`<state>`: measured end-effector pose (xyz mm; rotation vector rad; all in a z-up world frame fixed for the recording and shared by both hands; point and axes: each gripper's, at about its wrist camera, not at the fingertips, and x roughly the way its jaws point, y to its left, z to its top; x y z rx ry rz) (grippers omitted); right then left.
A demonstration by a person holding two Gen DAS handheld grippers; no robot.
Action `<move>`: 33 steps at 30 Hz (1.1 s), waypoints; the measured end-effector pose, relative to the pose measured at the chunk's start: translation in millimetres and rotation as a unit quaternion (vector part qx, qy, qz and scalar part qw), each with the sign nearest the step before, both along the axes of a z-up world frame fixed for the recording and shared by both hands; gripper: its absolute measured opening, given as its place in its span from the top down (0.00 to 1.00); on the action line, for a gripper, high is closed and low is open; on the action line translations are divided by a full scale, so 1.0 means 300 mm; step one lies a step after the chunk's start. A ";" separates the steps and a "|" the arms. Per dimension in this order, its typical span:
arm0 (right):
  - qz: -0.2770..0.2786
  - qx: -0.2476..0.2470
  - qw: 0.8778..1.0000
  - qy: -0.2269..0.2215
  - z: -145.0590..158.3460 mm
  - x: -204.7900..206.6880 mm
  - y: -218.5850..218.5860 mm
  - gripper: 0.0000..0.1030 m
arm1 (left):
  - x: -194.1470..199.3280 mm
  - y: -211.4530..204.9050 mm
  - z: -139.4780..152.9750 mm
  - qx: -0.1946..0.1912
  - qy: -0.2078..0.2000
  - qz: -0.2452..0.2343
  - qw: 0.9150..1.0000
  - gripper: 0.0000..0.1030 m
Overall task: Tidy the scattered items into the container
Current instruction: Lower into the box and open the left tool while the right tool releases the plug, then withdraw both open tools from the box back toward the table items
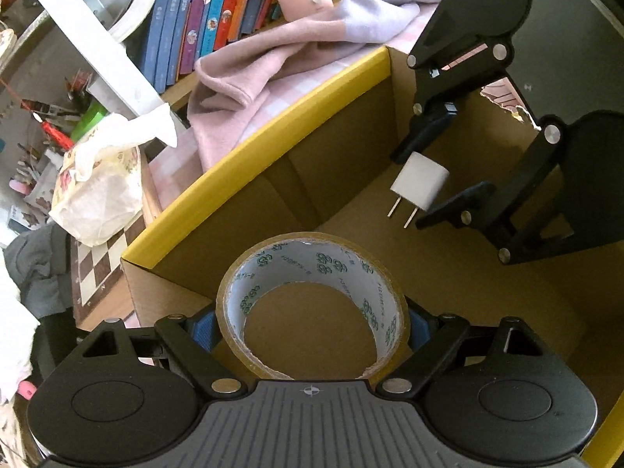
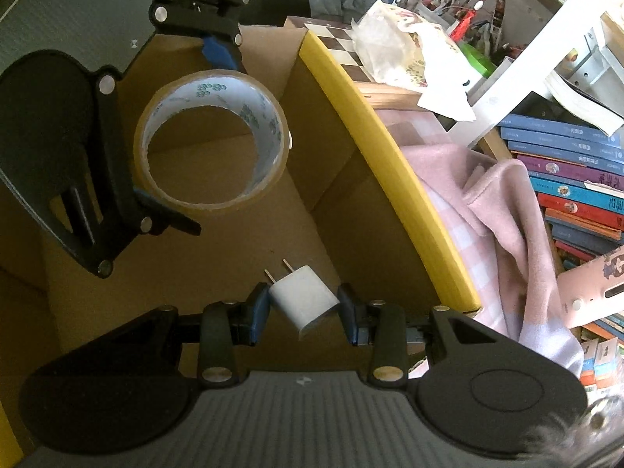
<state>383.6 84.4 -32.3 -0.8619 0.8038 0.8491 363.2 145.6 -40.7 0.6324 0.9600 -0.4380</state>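
Books and a pink blanket (image 1: 249, 89) crowded the desk behind the cardboard box (image 1: 273, 117), where the left claw (image 1: 312, 327) clamped a tape roll (image 1: 312, 304) and the right claw (image 2: 304, 308) pinched a white charger (image 2: 304, 300) low inside; a careless release might bounce either out.

One tape roll (image 1: 312, 304), one white plug adapter (image 1: 419, 183), one cardboard box (image 1: 249, 156), two grippers.

- Row of upright colourful paperback books (image 1: 202, 19) on a shelf, beyond the tongs.
- White painted shelf frame (image 1: 97, 46) slanting beside them.
- Crumpled pink fleece blanket (image 1: 265, 74) over pink-checked cloth (image 2: 464, 249).
- Brown-and-cream chessboard (image 1: 97, 265) under a printed tissue pack (image 1: 97, 195).
- Bright daylight throughout.
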 end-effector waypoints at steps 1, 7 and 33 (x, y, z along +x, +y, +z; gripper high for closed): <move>0.000 0.002 1.000 -0.002 0.002 0.000 0.000 0.66 | -0.002 0.001 0.001 0.000 -0.004 -0.001 1.000 0.11; -0.010 0.029 0.999 -0.023 0.059 -0.008 -0.010 0.49 | -0.035 0.018 0.051 -0.009 -0.037 0.003 0.999 0.10; -0.140 0.227 0.955 -0.131 0.408 -0.523 -0.231 0.31 | -0.676 0.092 0.451 -0.149 -0.229 0.129 0.953 0.07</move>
